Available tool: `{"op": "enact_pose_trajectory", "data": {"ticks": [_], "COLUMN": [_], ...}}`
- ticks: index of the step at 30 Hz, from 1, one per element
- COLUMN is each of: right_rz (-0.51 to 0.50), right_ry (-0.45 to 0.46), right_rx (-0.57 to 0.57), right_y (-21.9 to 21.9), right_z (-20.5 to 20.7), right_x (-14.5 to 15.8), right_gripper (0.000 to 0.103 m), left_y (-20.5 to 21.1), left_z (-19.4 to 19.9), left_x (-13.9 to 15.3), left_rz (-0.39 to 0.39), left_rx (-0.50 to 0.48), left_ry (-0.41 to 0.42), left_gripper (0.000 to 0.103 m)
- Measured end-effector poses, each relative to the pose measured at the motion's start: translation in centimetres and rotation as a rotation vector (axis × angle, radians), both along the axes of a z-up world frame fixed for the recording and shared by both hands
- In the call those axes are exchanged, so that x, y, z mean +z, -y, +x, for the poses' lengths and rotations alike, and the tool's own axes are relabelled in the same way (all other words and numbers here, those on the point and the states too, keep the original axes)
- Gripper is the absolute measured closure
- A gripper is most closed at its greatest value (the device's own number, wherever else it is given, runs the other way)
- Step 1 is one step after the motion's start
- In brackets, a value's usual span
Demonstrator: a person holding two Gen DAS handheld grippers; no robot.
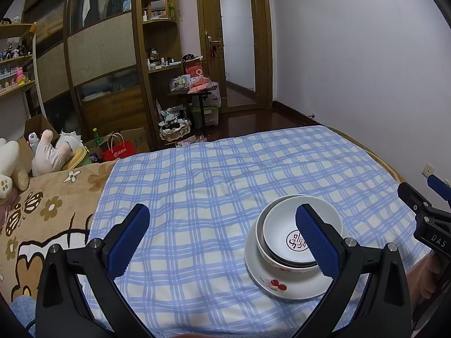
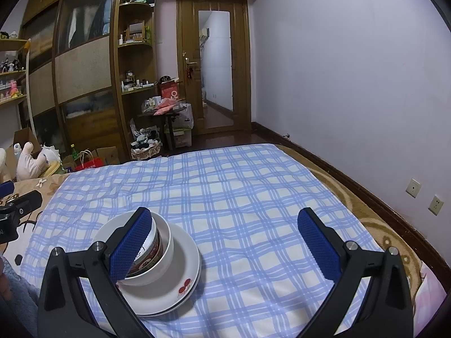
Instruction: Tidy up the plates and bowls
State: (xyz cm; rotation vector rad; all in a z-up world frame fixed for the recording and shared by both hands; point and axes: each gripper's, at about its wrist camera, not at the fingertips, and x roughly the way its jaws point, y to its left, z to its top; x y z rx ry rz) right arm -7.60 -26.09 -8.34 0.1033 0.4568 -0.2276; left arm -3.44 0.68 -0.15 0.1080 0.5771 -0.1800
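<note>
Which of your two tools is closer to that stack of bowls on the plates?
Hard to call; roughly equal. The left tool hangs open with the bowl stack by its right finger; the right tool hangs open with the stack by its left finger. Neither grips it.

Right gripper [image 2: 225, 242]: jaws spread wide, blue pads, nothing between them.
Stack: two nested bowls on plates, lower left on the bed's checked sheet [image 2: 239, 191].
Inner bowl [image 2: 153, 242]: patterned outer wall, partly hidden by the gripper's left finger [image 2: 129, 248].
Outer bowl [image 2: 157, 267]: plain white.
Plates [image 2: 180, 281]: white, red cherry motif at the rim; two edges show.
Left gripper [image 2: 17, 208]: black part at the left border, state unclear.
Background: wooden wardrobe [image 2: 81, 70], door [image 2: 214, 67], lilac wall [image 2: 352, 70].
</note>
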Motion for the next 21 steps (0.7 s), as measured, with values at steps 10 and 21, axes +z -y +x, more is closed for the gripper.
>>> {"op": "enact_pose_trajectory", "data": {"ticks": [10,21], "right_rz": [0.000,-0.001], "right_ry": [-0.003,-0.004], "right_rx": [0.000,-0.001], "right_y": [0.14,0.19], "right_z": [0.07,0.11], "right_x": [-0.07,-0.10], "right_gripper": [0.000,0.000], "left_y": [-0.20,-0.25], "left_z": [0.08,0.13], "left_x": [-0.35,-0.69], "left_rz": [0.005,0.012], "left_rx": [0.007,0.006], "left_ry": [-0.010,-0.022], "left_gripper": [0.001,0.001]}}
